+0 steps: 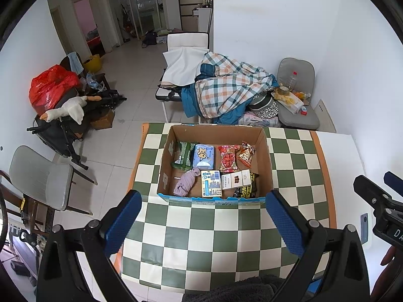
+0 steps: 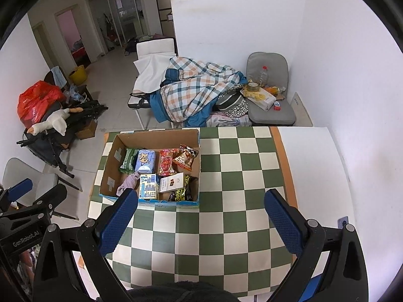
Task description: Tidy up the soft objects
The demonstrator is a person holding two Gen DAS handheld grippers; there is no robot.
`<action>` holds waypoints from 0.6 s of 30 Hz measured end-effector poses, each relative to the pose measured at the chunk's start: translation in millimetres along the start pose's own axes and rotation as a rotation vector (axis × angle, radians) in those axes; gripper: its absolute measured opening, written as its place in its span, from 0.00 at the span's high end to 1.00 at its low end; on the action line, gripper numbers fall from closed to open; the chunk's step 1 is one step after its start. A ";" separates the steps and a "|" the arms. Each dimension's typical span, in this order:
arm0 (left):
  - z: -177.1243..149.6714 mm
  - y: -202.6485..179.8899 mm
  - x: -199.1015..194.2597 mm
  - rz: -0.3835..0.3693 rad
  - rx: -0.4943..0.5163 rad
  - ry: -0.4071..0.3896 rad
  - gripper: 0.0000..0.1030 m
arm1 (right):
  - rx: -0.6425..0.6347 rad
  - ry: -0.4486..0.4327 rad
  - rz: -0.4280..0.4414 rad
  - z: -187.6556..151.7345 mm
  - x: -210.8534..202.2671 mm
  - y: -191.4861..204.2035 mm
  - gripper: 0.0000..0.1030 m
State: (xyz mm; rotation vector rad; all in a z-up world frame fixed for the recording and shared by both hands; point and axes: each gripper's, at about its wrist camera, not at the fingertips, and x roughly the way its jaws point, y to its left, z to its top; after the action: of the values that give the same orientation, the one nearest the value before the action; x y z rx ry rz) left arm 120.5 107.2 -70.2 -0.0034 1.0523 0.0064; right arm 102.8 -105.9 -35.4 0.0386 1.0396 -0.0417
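The checked table (image 1: 226, 239) carries the open box (image 1: 264, 156) at its far edge; inside the box, snack bags (image 1: 228, 158) and a tissue pack (image 1: 204, 156) line the far wall, cartons (image 1: 211, 183) lie nearer, and a lilac cloth (image 1: 185, 182) sits crumpled at the near left; short of the box, the left gripper (image 1: 204, 219) and right gripper (image 2: 201, 216) hover above the table, each spread wide and empty.
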 end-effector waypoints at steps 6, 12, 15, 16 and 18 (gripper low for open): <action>-0.3 -0.2 0.0 -0.002 0.000 -0.002 0.02 | 0.001 -0.002 -0.005 -0.2 -0.1 1.2 0.01; 0.5 1.9 -1.7 -0.001 0.001 -0.005 0.02 | -0.008 -0.001 -0.012 -1.7 -1.3 2.9 0.01; 0.8 2.1 -2.4 0.000 0.004 -0.002 0.02 | -0.007 -0.001 -0.014 -2.0 -1.2 3.8 0.01; 0.3 1.3 -2.4 0.000 0.000 -0.001 0.02 | -0.006 -0.001 -0.010 -2.3 -1.7 4.4 0.01; -0.2 3.2 -3.9 -0.002 -0.001 0.004 0.02 | -0.007 -0.001 -0.014 -2.1 -1.1 3.8 0.01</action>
State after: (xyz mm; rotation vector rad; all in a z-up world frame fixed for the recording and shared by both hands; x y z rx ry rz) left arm 118.4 110.4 -66.9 -0.0054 1.0560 0.0051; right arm 100.6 -102.0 -35.4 0.0246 1.0386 -0.0507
